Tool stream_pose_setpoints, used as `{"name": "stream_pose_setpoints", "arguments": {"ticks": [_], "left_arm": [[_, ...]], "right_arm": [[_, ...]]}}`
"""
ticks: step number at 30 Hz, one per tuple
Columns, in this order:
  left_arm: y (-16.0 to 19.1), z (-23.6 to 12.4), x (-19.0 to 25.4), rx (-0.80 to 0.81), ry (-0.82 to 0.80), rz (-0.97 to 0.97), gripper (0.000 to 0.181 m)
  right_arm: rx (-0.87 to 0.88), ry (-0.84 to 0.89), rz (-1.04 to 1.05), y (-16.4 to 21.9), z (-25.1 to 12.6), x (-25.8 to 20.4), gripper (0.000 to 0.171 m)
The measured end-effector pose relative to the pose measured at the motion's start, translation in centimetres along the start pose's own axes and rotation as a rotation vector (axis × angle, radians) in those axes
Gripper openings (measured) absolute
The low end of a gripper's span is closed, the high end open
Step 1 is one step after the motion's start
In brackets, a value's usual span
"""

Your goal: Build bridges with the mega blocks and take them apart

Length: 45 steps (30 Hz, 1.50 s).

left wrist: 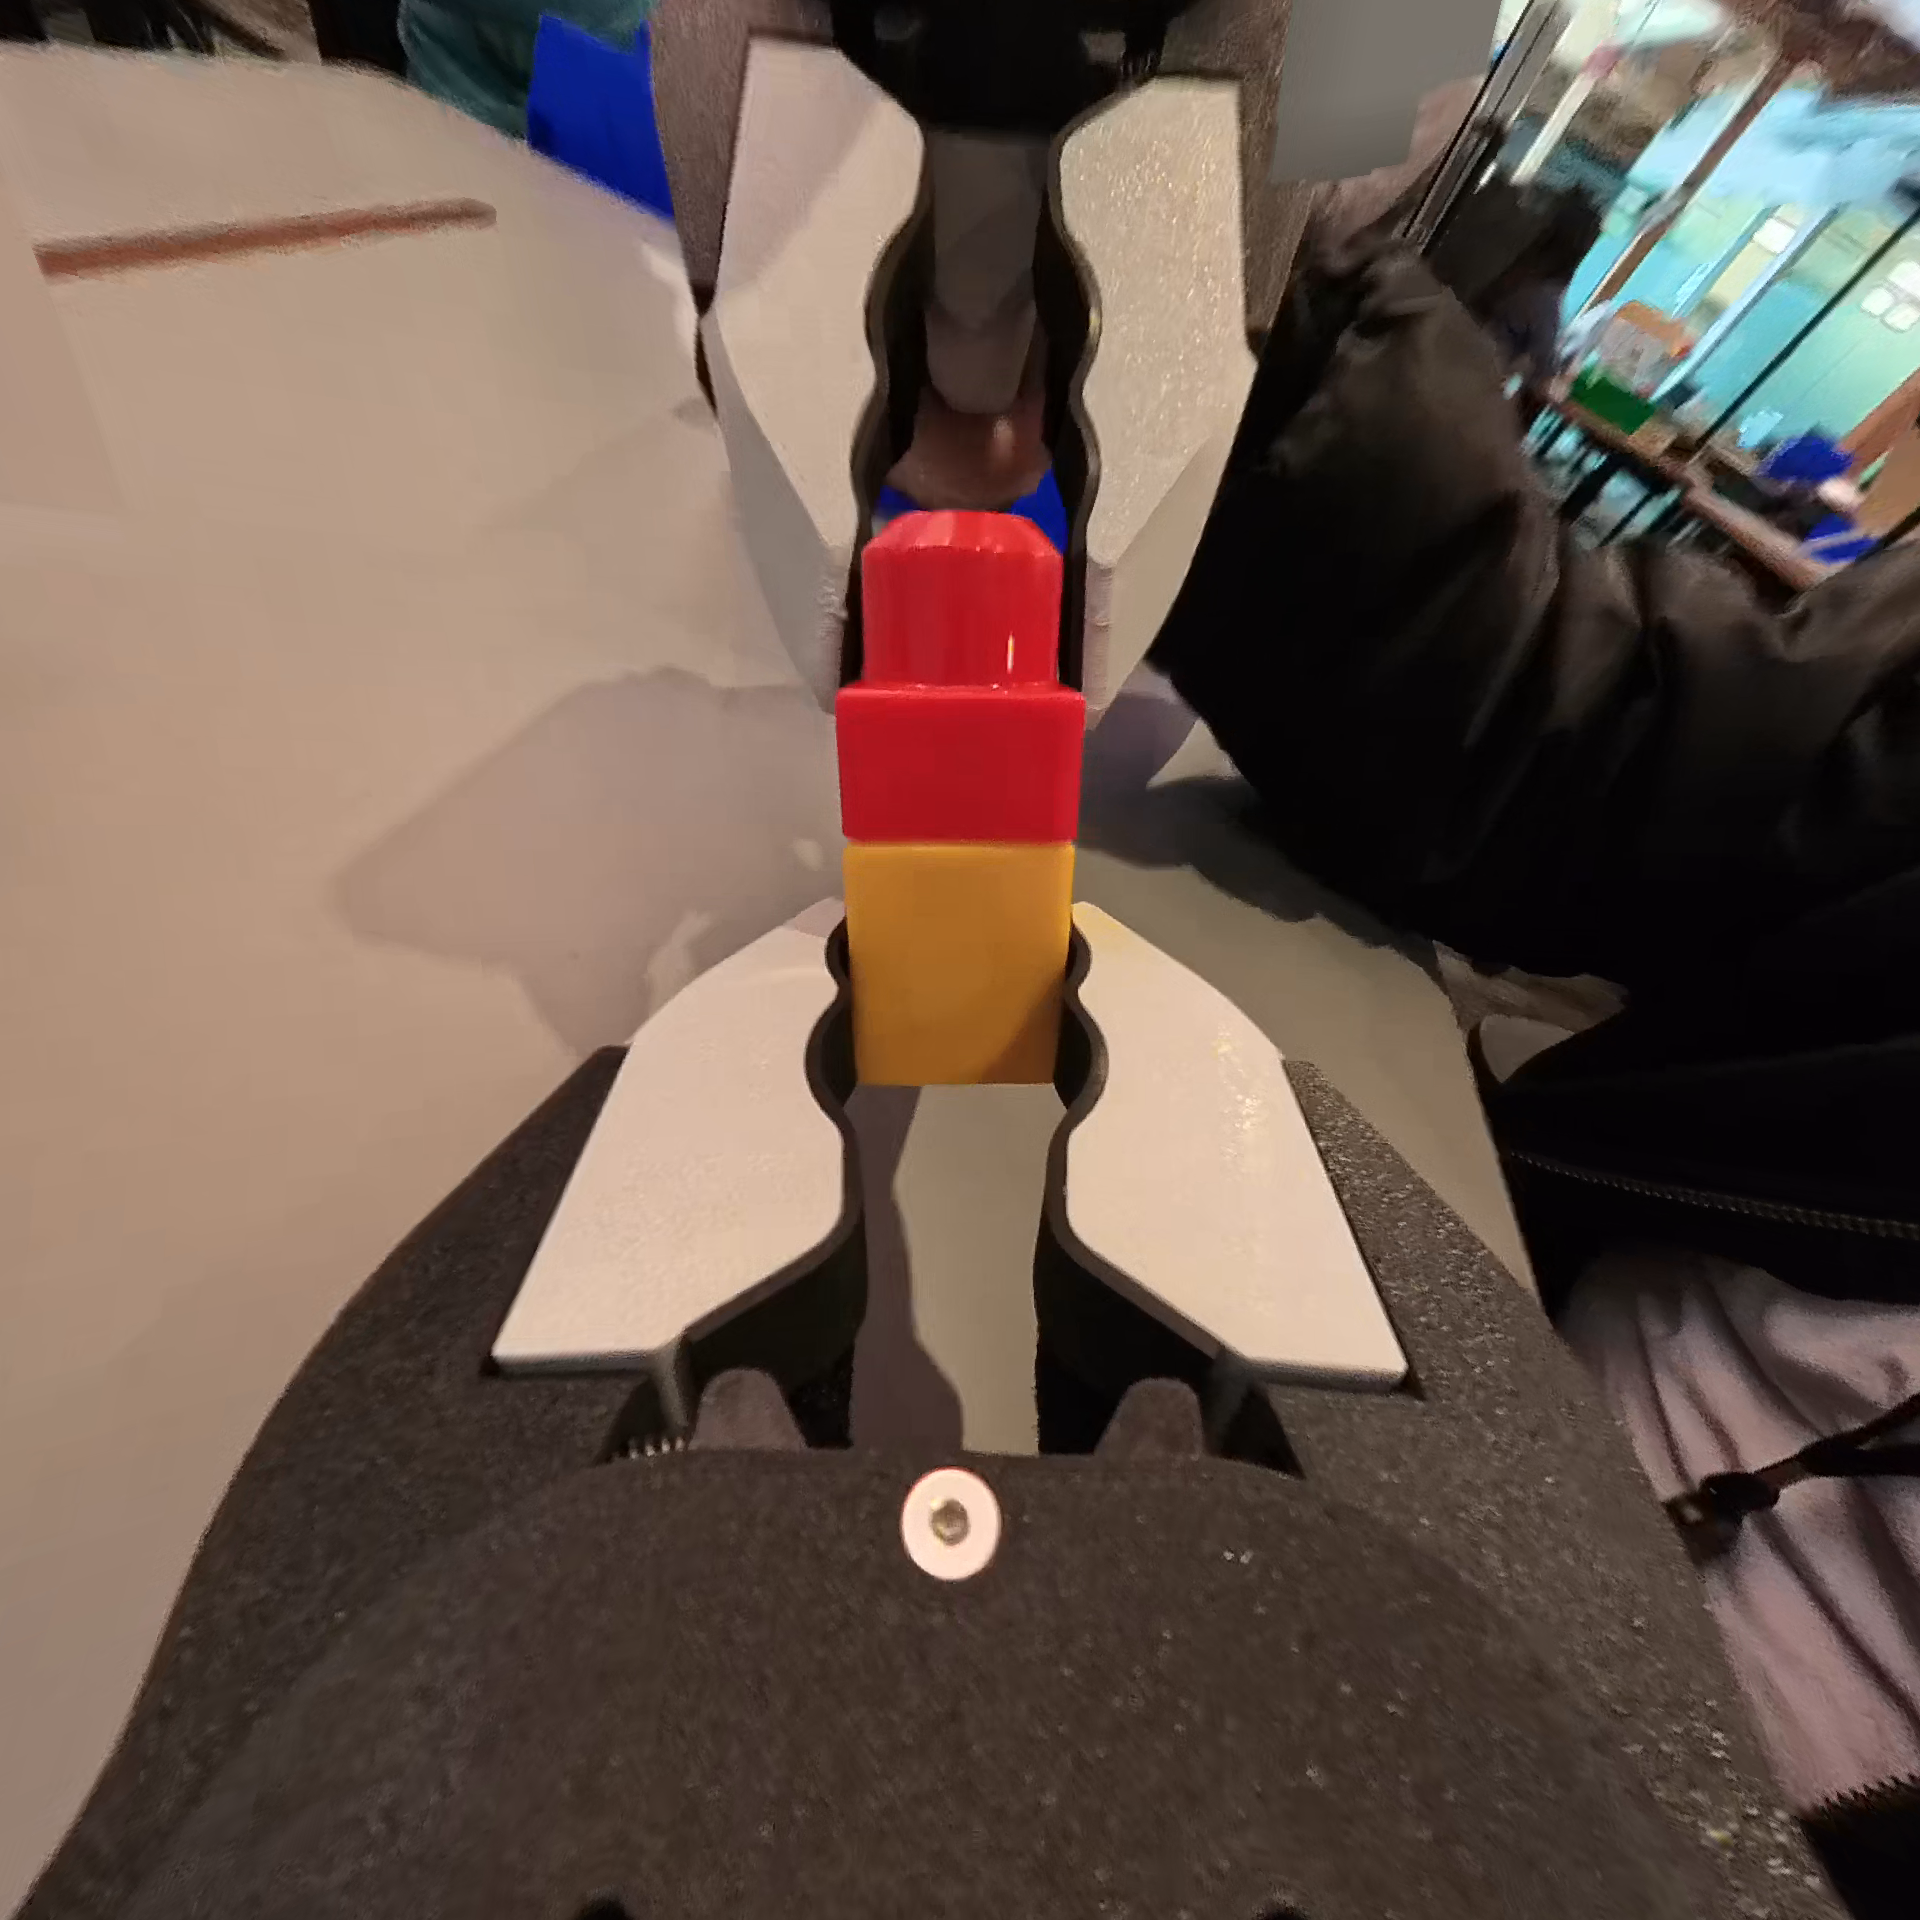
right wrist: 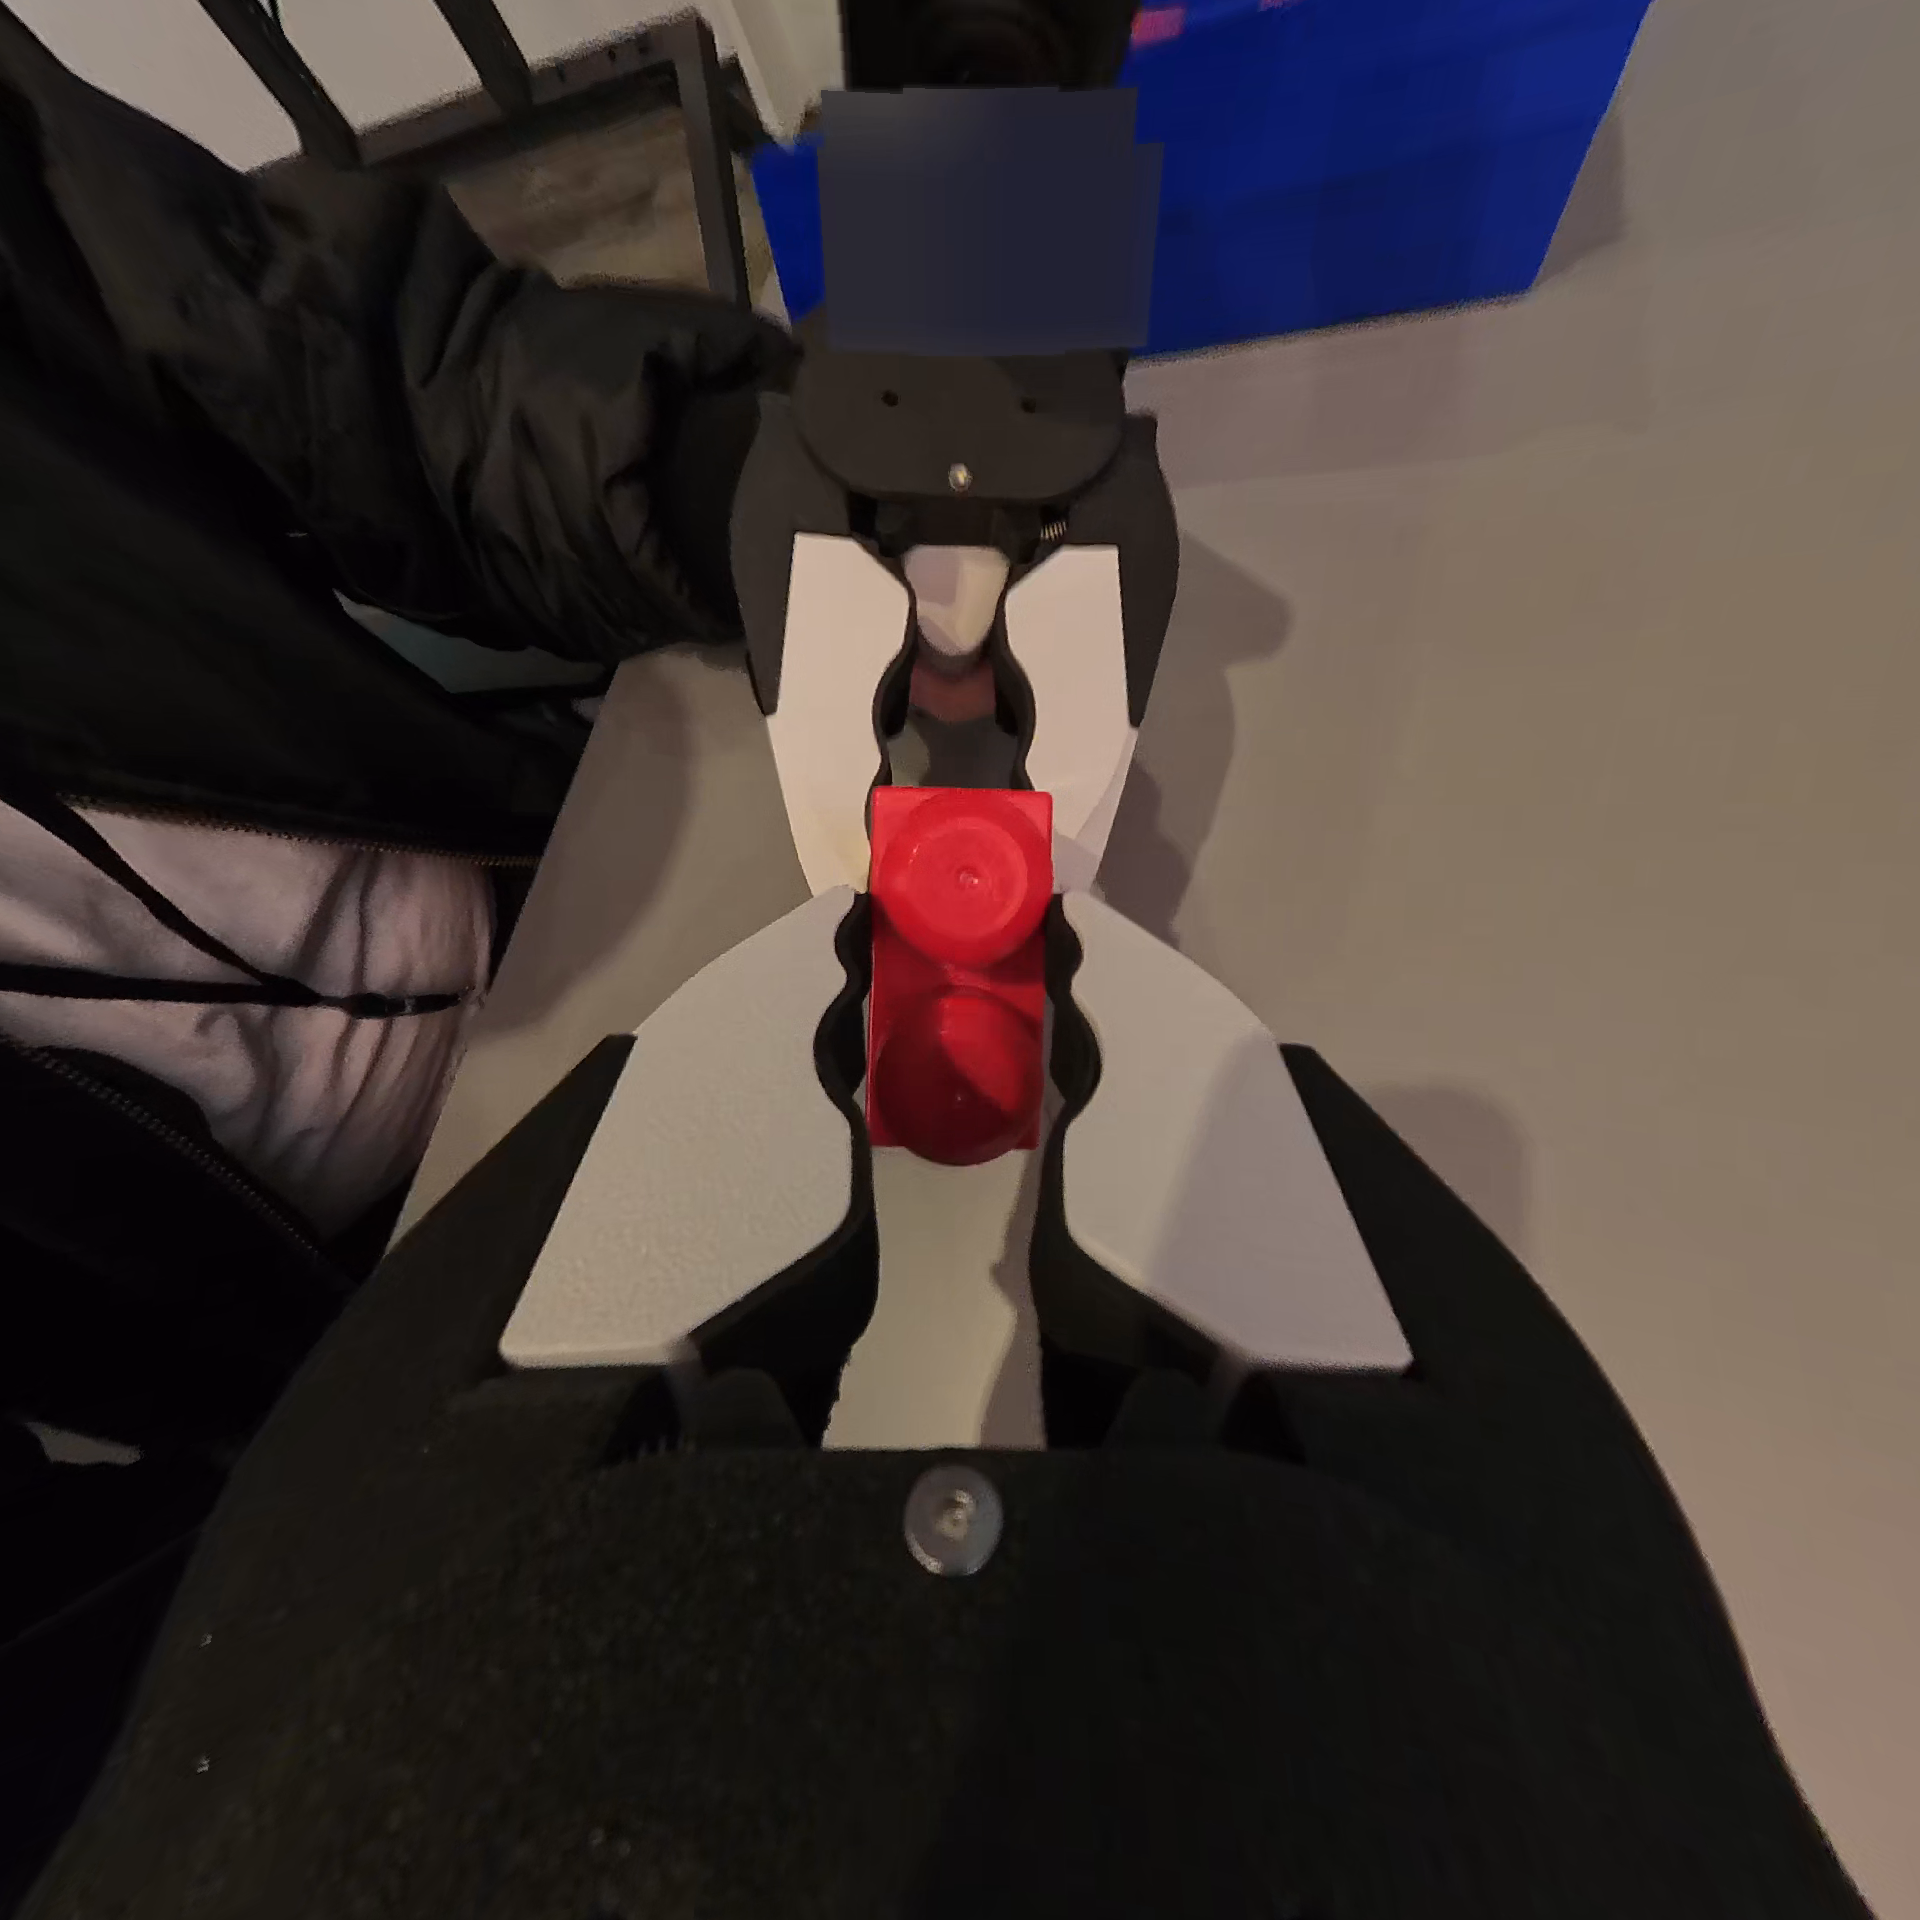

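Note:
A red block [left wrist: 961,764] sits stacked on a yellow block [left wrist: 956,997], both held above the table. In the left wrist view my left gripper [left wrist: 956,935] is shut on the yellow block. My right gripper [left wrist: 961,644] reaches in from the far side, its fingers closed on either side of the red block's stud. In the right wrist view my right gripper [right wrist: 956,914] is shut on the two-stud red block [right wrist: 956,1039], seen from above. The left gripper [right wrist: 961,831] faces it at the block's far end. The yellow block is hidden there.
The pale table [right wrist: 1558,831] lies below, its edge at the left of the right wrist view. A blue bin [right wrist: 1351,187] stands at the back. A person's black jacket sleeve [left wrist: 1558,623] is close beside the grippers and also shows in the right wrist view [right wrist: 312,468].

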<state>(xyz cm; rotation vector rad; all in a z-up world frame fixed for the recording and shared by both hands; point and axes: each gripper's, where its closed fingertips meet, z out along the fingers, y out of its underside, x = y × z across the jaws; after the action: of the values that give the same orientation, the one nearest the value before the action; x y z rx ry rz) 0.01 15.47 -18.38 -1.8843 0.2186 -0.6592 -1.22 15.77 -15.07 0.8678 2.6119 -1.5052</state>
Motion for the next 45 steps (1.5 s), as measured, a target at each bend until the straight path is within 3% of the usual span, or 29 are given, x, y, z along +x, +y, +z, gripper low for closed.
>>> {"name": "stream_pose_setpoints", "arguments": {"ticks": [14,18,25,29,35,45], "left_arm": [[-2.1,-1.6,0.1,0.122,0.046,-0.027,0.037],[-3.1,-3.1,-1.0,0.199,-0.012,-0.029,0.042],[-3.3,-2.4,-0.8,0.242,0.010,-0.057,0.031],[-4.5,-2.8,-0.6,0.324,0.031,-0.072,0.031],[-5.4,-3.4,-0.6,0.405,0.051,-0.114,0.044],[-5.8,-4.1,-1.1,0.424,0.001,-0.084,0.034]], "right_arm": [[0.085,-0.061,0.058,0.3,0.1,0.1,0.035],[0.181,-0.018,0.089,-0.7,-0.9,1.3,0.035],[0.389,0.055,0.092,-3.7,-3.7,2.1,0.035],[0.441,0.026,0.091,-4.6,-3.4,1.7,0.035],[0.491,0.034,0.087,-5.5,-2.7,1.9,0.035],[0.521,-0.008,0.109,-5.4,-2.2,1.8,0.035]]}}
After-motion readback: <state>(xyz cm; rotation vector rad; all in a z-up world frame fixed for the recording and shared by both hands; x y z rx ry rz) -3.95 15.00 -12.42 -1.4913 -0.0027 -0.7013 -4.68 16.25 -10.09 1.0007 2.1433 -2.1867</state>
